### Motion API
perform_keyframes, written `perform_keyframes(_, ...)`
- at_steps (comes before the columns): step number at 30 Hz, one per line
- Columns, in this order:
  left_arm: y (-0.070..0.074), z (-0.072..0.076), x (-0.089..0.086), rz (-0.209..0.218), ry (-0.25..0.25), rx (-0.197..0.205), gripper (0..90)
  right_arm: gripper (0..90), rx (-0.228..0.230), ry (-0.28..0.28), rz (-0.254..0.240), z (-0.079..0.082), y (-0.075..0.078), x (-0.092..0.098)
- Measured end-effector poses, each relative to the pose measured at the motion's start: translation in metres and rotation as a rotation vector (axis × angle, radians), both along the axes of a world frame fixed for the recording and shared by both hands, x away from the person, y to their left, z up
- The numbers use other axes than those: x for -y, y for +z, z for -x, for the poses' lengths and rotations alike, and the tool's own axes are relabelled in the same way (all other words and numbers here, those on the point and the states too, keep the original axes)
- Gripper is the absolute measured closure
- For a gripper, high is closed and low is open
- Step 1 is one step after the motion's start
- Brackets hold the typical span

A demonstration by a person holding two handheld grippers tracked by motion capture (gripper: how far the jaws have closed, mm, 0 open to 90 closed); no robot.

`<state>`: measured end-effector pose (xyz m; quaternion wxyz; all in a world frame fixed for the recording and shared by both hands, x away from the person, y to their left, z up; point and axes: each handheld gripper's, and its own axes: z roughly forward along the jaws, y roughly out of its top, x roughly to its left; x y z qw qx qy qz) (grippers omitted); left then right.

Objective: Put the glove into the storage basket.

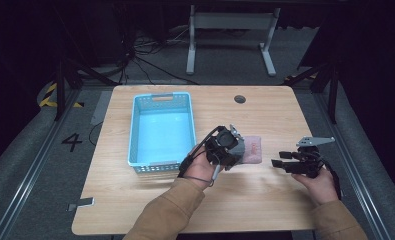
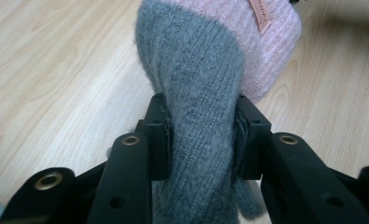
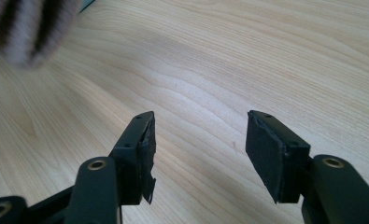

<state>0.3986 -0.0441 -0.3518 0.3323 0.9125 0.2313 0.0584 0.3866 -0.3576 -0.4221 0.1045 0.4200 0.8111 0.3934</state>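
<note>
A knitted grey and pink glove [image 2: 205, 74] hangs between the jaws of my left gripper [image 2: 202, 135], which is shut on its grey part; a small tag sits on the pink cuff. From above, the left gripper [image 1: 234, 150] holds the glove [image 1: 253, 150] just over the middle of the wooden table [image 1: 265, 200], right of the blue basket [image 1: 161, 129]. My right gripper [image 1: 281, 163] rests low at the right with its jaws apart and nothing between them. In the right gripper view the right gripper [image 3: 200, 140] stands open over bare wood, and the blurred glove [image 3: 30, 28] shows at top left.
The light blue plastic basket with nothing in it stands on the left half of the table. A round cable hole [image 1: 240, 99] sits near the far edge. Beyond the table are a grey floor, cables and a white stand [image 1: 230, 40].
</note>
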Motion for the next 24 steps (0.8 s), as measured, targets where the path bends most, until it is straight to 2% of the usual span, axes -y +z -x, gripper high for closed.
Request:
perform_keyframes(7,0.011,0.0,-0.024,0.029,0.031,0.007,64.7,43.0,-0.004,0.011,0.008,-0.005,-0.001,-0.006)
perform_keyframes(11,0.018,0.0,-0.042,0.032,0.057,0.021,64.7,42.9,-0.006,0.028,0.016,-0.01,-0.002,-0.012)
perform_keyframes(16,0.023,-0.001,-0.055,0.039,0.08,0.023,64.7,43.0,-0.006,0.037,0.02,-0.012,-0.003,-0.014)
perform_keyframes(24,0.031,-0.007,-0.082,0.041,0.115,0.042,64.6,42.9,-0.012,0.031,0.016,-0.011,-0.003,-0.014)
